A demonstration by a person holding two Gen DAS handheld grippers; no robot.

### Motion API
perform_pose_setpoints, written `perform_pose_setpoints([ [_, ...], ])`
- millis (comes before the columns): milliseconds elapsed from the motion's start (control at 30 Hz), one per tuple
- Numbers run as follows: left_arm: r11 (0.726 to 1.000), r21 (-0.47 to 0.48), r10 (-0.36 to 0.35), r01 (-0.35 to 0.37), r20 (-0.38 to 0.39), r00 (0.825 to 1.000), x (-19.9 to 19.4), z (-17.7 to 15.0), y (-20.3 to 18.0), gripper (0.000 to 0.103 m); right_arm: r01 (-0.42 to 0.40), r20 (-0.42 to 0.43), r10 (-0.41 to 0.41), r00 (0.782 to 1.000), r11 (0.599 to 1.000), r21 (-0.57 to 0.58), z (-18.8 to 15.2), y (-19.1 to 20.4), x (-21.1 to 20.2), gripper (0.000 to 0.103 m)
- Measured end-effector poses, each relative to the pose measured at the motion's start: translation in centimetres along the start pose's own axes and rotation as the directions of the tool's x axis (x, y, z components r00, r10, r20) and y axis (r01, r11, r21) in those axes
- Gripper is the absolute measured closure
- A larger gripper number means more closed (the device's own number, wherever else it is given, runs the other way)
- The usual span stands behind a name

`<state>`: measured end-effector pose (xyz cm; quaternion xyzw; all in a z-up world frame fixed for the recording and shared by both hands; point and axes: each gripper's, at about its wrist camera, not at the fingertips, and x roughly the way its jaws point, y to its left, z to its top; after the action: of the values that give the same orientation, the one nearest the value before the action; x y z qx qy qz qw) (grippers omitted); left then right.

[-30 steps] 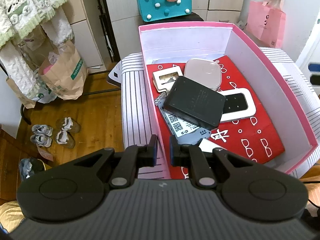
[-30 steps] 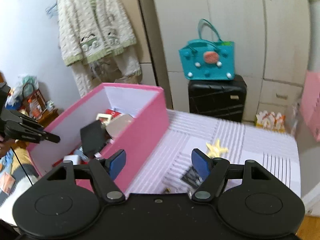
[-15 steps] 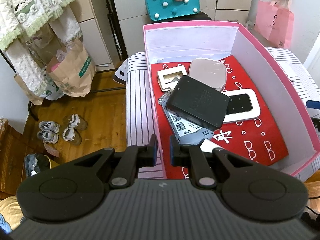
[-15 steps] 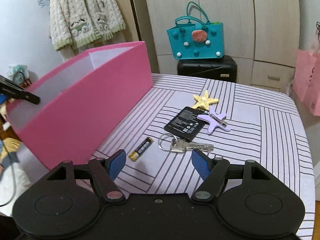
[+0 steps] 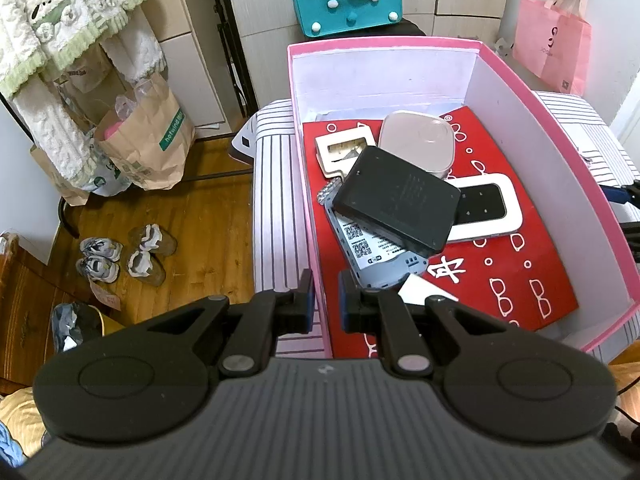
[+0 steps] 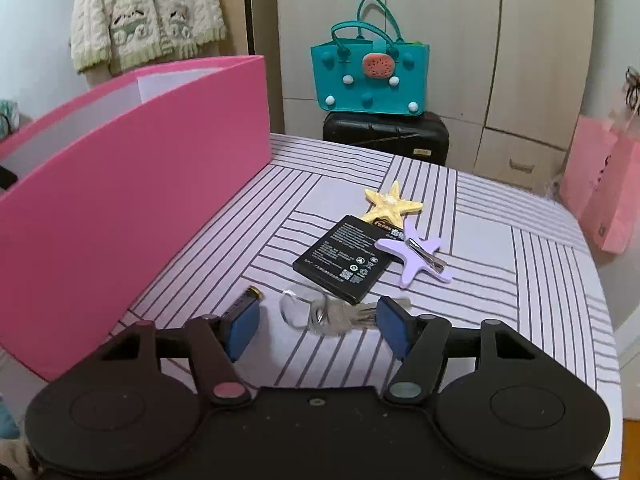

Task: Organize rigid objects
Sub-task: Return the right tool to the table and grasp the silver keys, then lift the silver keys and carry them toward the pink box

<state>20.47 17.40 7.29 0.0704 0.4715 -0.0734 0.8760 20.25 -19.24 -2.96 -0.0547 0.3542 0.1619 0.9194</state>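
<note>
Right claw (image 6: pixel 316 326) angled down, closing around keys (image 6: pixel 340 314); left claw (image 5: pixel 323 300) clamps box wall (image 5: pixel 310 216).

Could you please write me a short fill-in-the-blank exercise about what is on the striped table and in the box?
1. The left gripper is clamped on the wall of the ____ box.
2. The keys lie between the open fingers of the ____ gripper.
3. The purple star clip partly overlaps the flat black ____.

Missing words: pink; right; battery
</note>
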Motion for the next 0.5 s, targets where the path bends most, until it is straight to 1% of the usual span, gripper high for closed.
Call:
perform_pose_setpoints([
  [67, 1.000, -0.001, 0.000, 0.000, -0.001, 1.000, 0.0, 0.0, 0.0, 0.092, 0.015, 0.004, -0.015, 1.000, 1.000, -0.005, 0.2, 0.3, 0.1, 0.036],
  [100, 1.000, 0.000, -0.001, 0.001, -0.001, 1.000, 0.0, 0.0, 0.0, 0.092, 0.012, 0.001, -0.012, 1.000, 1.000, 0.000, 0.3, 0.3, 0.0, 0.046],
  [133, 1.000, 0.001, 0.000, 0.000, -0.001, 1.000, 0.0, 0.0, 0.0, 0.092, 0.022, 0.002, -0.022, 1.000, 1.000, -0.001, 0.3, 0.3, -0.1, 0.060],
  [200, 1.000, 0.001, -0.003, 0.003, -0.001, 1.000, 0.0, -0.1, 0.0, 0.092, 0.036, -0.001, -0.036, 0.999, 0.999, 0.006, 0.3, 0.0, -0.3, 0.065],
  [267, 1.000, 0.001, -0.008, 0.008, -0.001, 1.000, 0.1, -0.1, 0.1, 0.092, 0.050, 0.000, -0.050, 0.999, 0.998, 0.029, 0.2, -0.4, -0.6, 0.074],
  [400, 1.000, 0.001, -0.014, 0.014, 0.002, 1.000, 0.1, -0.1, 0.2, 0.092, 0.030, 0.020, -0.032, 0.999, 0.998, 0.052, -0.4, -0.9, -0.9, 0.075],
  [500, 1.000, 0.001, -0.016, 0.016, 0.005, 1.000, 0.1, -0.1, 0.2, 0.092, 0.036, 0.042, -0.040, 0.998, 0.996, 0.081, -1.1, -0.8, -1.4, 0.071],
])
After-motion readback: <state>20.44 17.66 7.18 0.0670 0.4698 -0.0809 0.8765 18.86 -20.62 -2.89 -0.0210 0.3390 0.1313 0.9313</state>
